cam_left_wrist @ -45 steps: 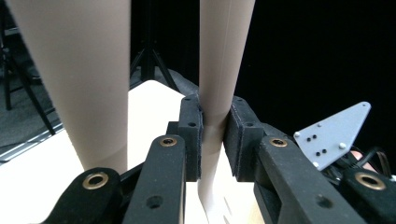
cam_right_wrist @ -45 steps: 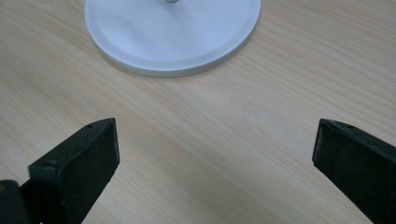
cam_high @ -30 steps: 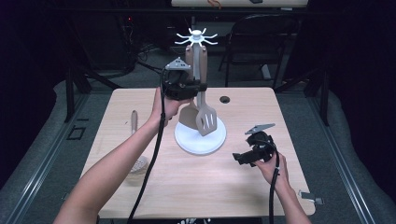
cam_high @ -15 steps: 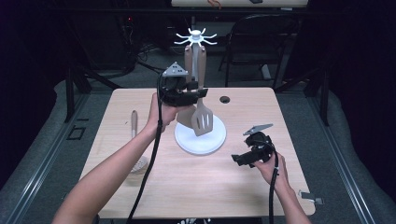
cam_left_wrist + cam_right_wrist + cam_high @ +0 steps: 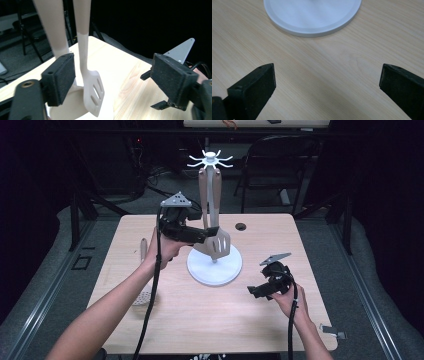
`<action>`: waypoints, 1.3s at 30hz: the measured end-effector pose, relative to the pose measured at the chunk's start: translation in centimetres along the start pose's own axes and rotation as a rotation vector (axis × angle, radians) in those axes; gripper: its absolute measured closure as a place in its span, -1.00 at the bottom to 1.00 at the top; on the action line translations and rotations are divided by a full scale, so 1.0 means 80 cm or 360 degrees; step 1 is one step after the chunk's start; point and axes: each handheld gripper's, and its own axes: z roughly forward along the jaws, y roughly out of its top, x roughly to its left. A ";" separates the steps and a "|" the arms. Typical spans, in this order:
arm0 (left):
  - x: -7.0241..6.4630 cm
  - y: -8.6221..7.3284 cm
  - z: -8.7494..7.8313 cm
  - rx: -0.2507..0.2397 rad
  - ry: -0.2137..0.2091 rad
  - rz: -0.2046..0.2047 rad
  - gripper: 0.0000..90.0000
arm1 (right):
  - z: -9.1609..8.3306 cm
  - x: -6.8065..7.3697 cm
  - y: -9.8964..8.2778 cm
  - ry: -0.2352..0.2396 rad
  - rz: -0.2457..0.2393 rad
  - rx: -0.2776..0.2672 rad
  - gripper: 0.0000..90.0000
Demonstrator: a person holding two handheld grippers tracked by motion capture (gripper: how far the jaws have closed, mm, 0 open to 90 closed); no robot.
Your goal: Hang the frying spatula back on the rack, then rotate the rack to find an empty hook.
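Note:
A white utensil stand (image 5: 211,158) rises from a round white base (image 5: 200,269) in the middle of the table. Two beige utensils hang from its hooks; the nearer is a slotted spatula (image 5: 220,244) (image 5: 93,95). My left gripper (image 5: 206,234) (image 5: 113,75) hovers just left of the spatula. Its jaws have just been opening and stand open, with the spatula ahead of the pads (image 5: 61,77) and untouched. My right gripper (image 5: 259,291) (image 5: 324,80) rests low over the table to the right of the base (image 5: 312,15), open with nothing between its jaws.
A wooden-handled utensil (image 5: 143,248) lies at the table's left side, and another slotted utensil (image 5: 142,298) lies partly under the left forearm. A dark cable hole (image 5: 240,226) sits behind the stand. A small metal piece (image 5: 334,331) lies near the front right corner.
The left gripper let go of the spatula's handle, opened and drew back to the left. The spatula now hangs free on the stand. The right gripper stayed put.

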 end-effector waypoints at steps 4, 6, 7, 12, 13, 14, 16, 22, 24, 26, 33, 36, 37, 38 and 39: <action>0.005 0.004 -0.008 -0.0002 0.0029 0.0002 -0.66 | 0.001 0.000 0.000 -0.0008 -0.0003 0.0010 -0.93; 0.009 0.007 -0.014 -0.0011 0.0039 -0.0007 -0.68 | 0.001 0.000 0.000 -0.0008 -0.0007 0.0009 -0.93; 0.012 0.009 -0.017 -0.0020 0.0043 -0.0013 -0.69 | -0.001 -0.001 0.001 -0.0025 -0.0029 0.0035 -0.93; 0.018 0.016 -0.025 -0.0019 0.0060 -0.0028 -0.83 | -0.001 -0.002 0.000 -0.0037 -0.0029 0.0042 -0.94; 0.021 0.021 -0.030 -0.0022 0.0069 -0.0019 -0.82 | -0.001 -0.002 0.000 -0.0030 -0.0020 0.0036 -0.94; 0.021 0.021 -0.030 -0.0022 0.0069 -0.0019 -0.82 | -0.001 -0.001 0.000 -0.0028 -0.0016 0.0032 -0.94; 0.025 0.029 -0.036 -0.0052 0.0079 -0.0015 -0.76 | -0.002 -0.001 0.001 -0.0042 -0.0033 0.0038 -0.94; 0.030 0.041 -0.045 -0.0083 0.0083 0.0034 -0.27 | 0.000 0.000 0.000 -0.0028 -0.0025 0.0056 -0.93; 0.031 0.045 -0.048 -0.0101 0.0100 0.0049 -0.04 | 0.003 0.001 -0.002 -0.0015 -0.0006 0.0043 -0.93; 0.031 0.048 -0.051 -0.0110 0.0127 0.0063 0.15 | 0.002 0.001 -0.002 -0.0024 -0.0006 0.0039 -0.92; 0.036 0.064 -0.063 -0.0202 0.0247 0.0069 0.80 | 0.003 0.001 -0.002 -0.0006 -0.0013 0.0037 -0.92; 0.038 0.069 -0.065 -0.0227 0.0270 0.0065 0.96 | 0.003 0.001 -0.002 -0.0009 -0.0017 0.0040 -0.91; 0.040 0.073 -0.066 -0.0242 0.0279 0.0069 0.99 | 0.004 0.001 -0.002 -0.0014 -0.0014 0.0039 -0.91; 0.040 0.073 -0.066 -0.0242 0.0279 0.0069 1.00 | 0.004 0.001 -0.002 -0.0015 -0.0013 0.0040 -0.91; 0.040 0.077 -0.067 -0.0246 0.0291 0.0078 1.00 | 0.004 0.001 -0.002 -0.0016 -0.0013 0.0040 -0.91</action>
